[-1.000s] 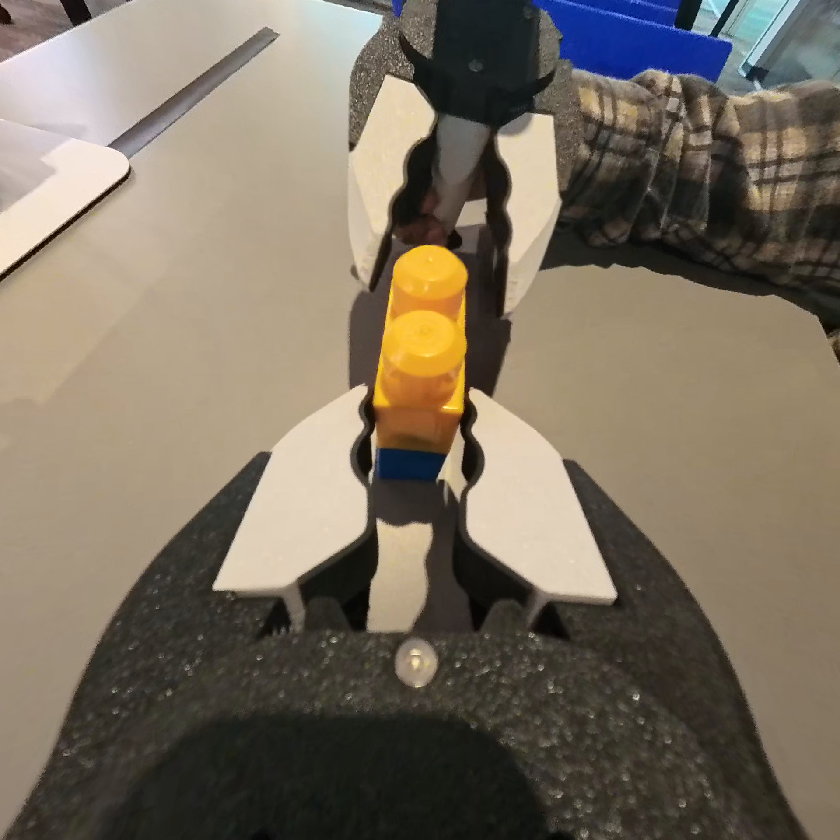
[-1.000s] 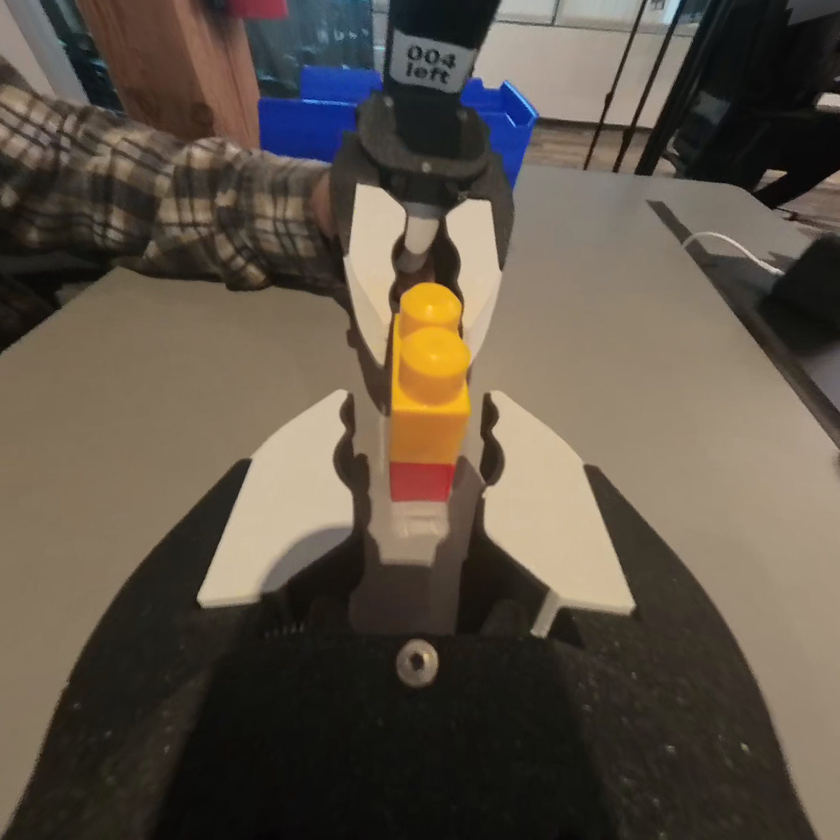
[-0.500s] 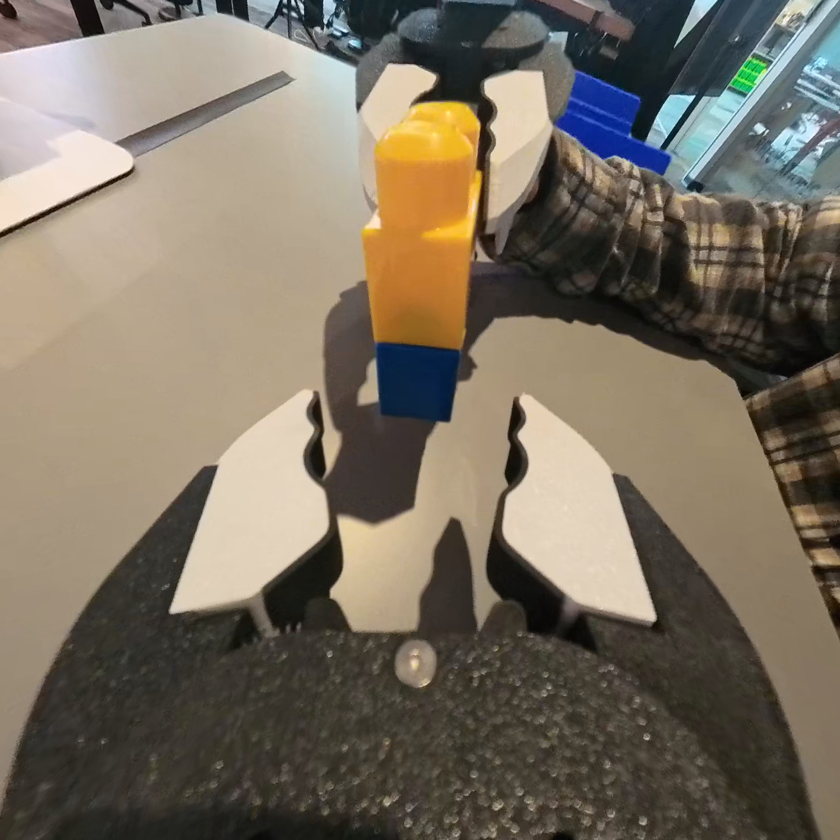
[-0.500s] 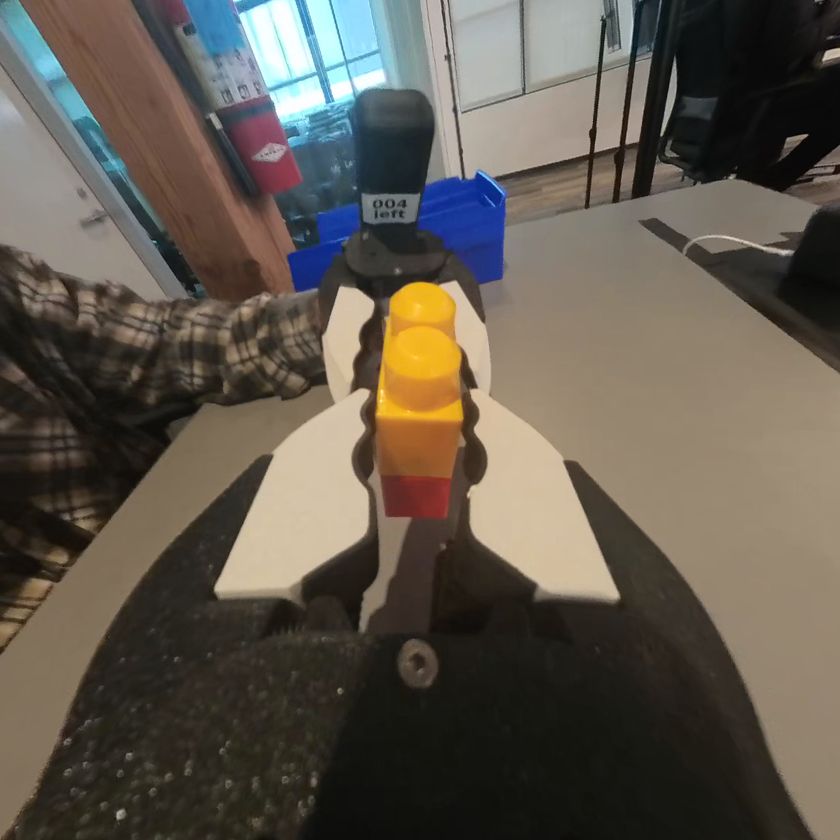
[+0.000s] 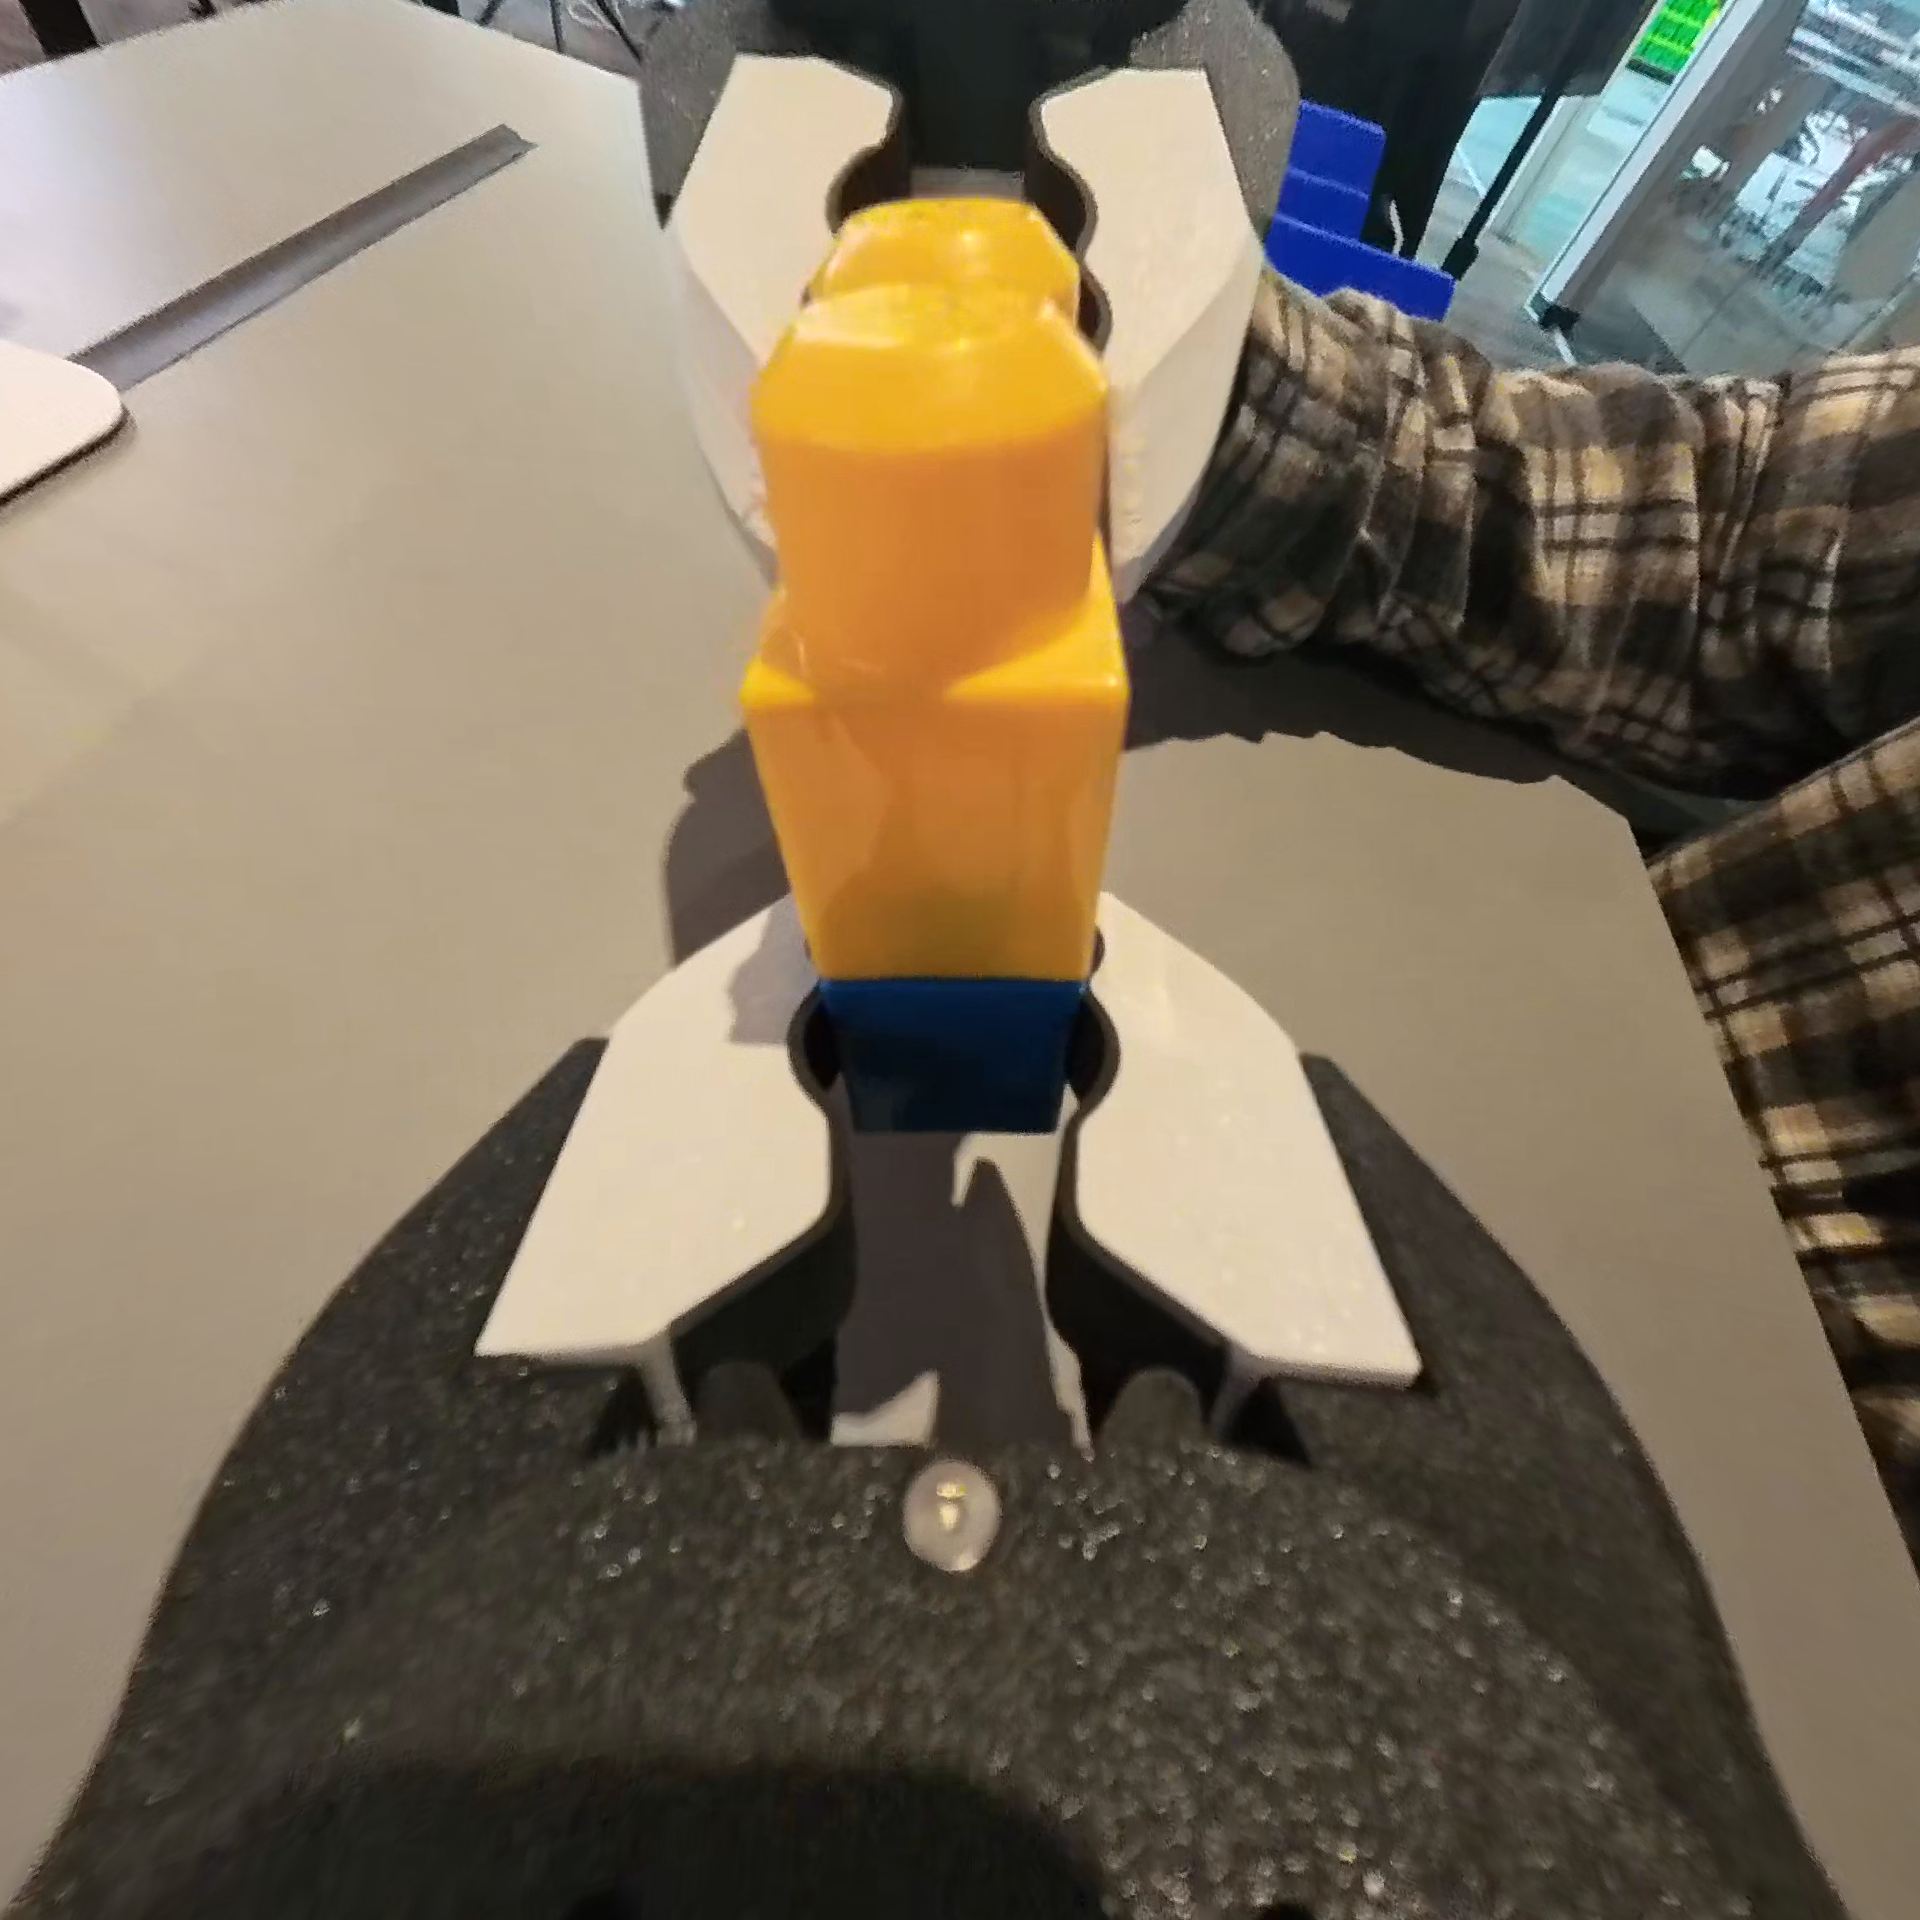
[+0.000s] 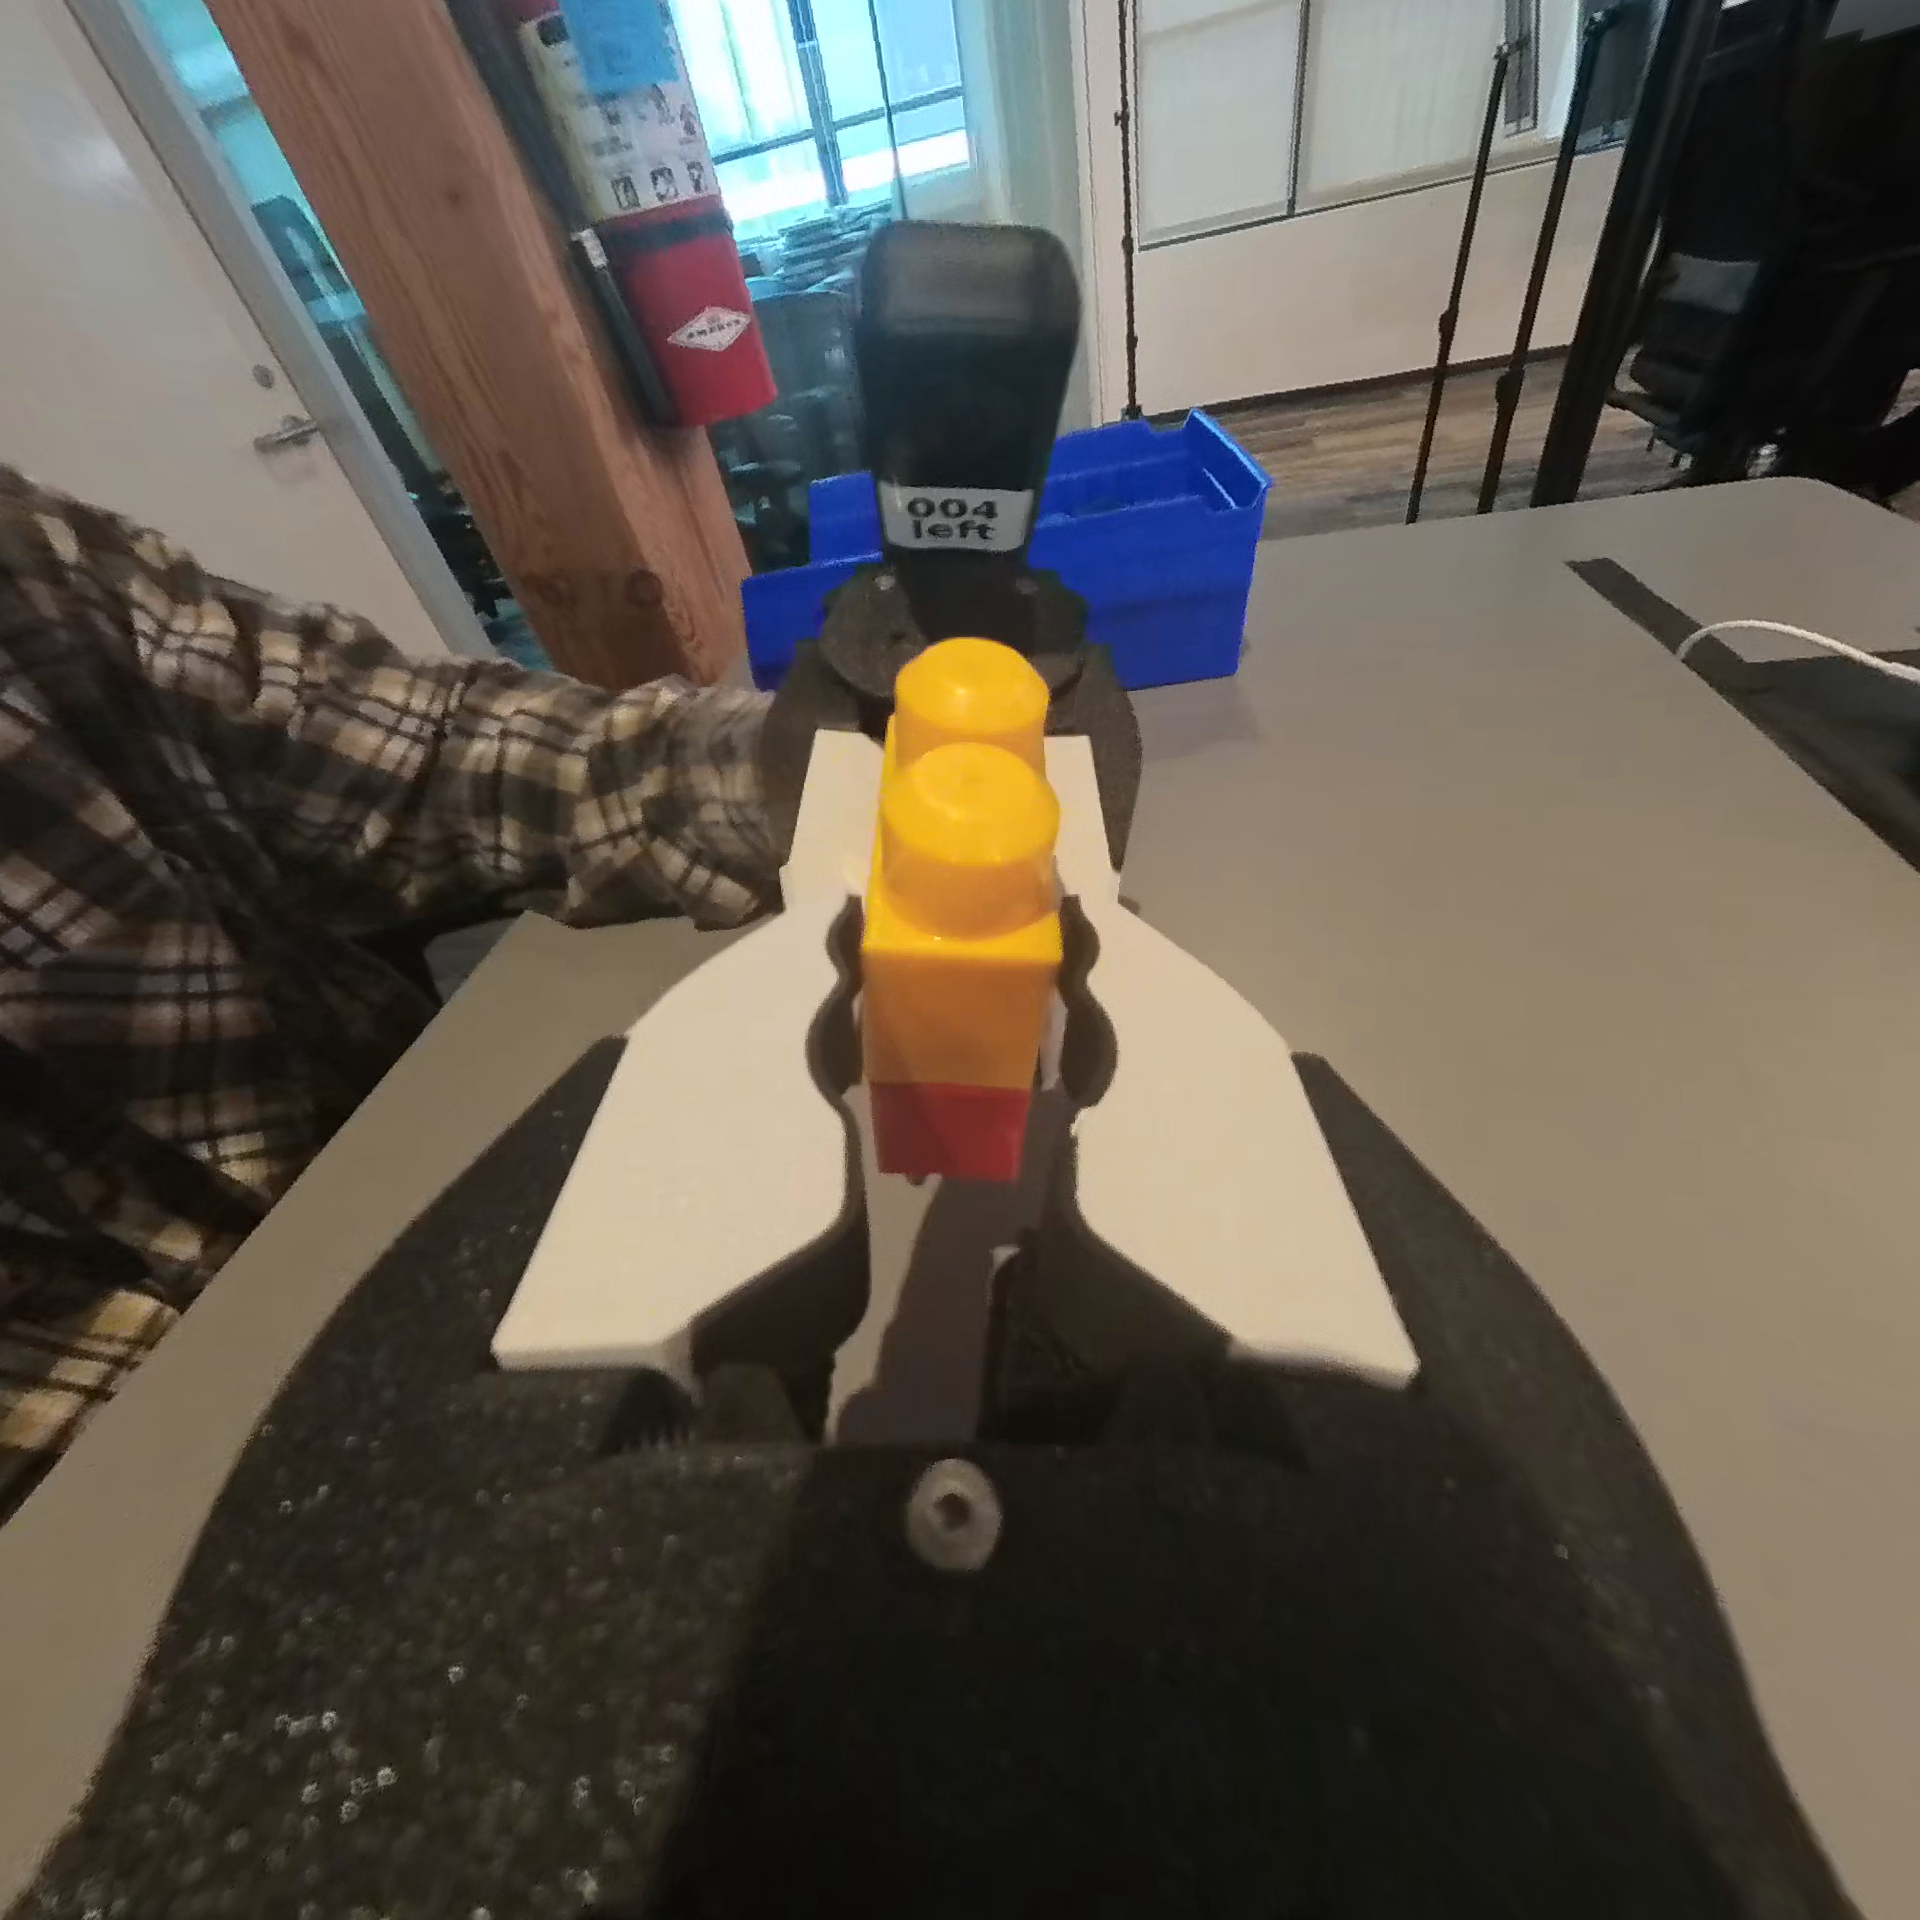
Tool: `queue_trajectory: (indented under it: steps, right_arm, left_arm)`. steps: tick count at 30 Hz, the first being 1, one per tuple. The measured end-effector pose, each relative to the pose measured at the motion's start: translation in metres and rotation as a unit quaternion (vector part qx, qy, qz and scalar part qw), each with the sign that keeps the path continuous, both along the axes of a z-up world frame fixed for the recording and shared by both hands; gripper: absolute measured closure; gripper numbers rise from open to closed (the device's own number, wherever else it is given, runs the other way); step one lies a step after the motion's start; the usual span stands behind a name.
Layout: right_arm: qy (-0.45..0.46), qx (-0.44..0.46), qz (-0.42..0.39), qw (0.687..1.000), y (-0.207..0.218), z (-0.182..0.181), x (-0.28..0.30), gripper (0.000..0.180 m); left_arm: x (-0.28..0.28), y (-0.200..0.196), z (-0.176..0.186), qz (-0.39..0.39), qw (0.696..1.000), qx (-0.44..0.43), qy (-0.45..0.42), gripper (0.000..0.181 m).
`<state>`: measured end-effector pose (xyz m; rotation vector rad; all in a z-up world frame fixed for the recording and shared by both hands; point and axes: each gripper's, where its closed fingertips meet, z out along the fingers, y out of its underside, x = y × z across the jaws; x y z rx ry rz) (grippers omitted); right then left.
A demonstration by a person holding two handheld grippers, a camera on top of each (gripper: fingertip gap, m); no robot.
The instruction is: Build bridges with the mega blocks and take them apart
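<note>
A small bridge is held between my two grippers: a yellow two-stud block (image 5: 935,790) on top of a blue block (image 5: 951,1060) at my left end and a red block (image 6: 951,1127) at my right end. My left gripper (image 5: 951,1039) is shut on the blue block, just under the yellow one. My right gripper (image 6: 956,997) is shut on the yellow block (image 6: 956,987), just above the red block. Each gripper faces the other; the right one's white fingers (image 5: 1164,229) show behind the bridge in the left wrist view, and the left one's fingers (image 6: 826,821) in the right wrist view.
The grey table (image 5: 364,623) lies below. Plaid sleeves (image 5: 1507,540) reach in from the table edge (image 6: 312,810). A blue bin (image 6: 1143,582) stands at the far edge. A white board (image 5: 42,426) and a dark strip (image 5: 312,260) lie far left. A cable (image 6: 1787,644) lies at the right. My right fingertips sit around 6 cm from my left ones.
My left gripper was open and back from the bridge half a second ago; it has moved forward and shut on the blue block. My right gripper stays shut on the yellow block.
</note>
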<state>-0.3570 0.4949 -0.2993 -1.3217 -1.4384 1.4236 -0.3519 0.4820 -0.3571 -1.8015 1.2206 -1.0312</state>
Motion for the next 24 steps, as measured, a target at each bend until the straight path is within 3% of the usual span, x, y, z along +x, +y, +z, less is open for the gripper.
queue_trajectory:
  steps: [11,21,24]
  right_arm:
    - [-0.002,0.009,0.009,1.0,-0.005,-0.002,-0.003,0.144]
    - [0.053,-0.008,-0.016,0.998,-0.001,0.022,-0.005,0.143]
    - [0.073,-0.005,-0.023,0.997,0.004,0.031,0.006,0.135]
  left_arm:
    - [0.001,-0.008,-0.006,-0.027,0.999,-0.024,0.015,0.139]
    - [0.004,-0.01,0.016,-0.024,0.996,-0.059,-0.056,0.139]
    - [0.0,-0.01,0.022,-0.023,0.994,-0.075,-0.079,0.139]
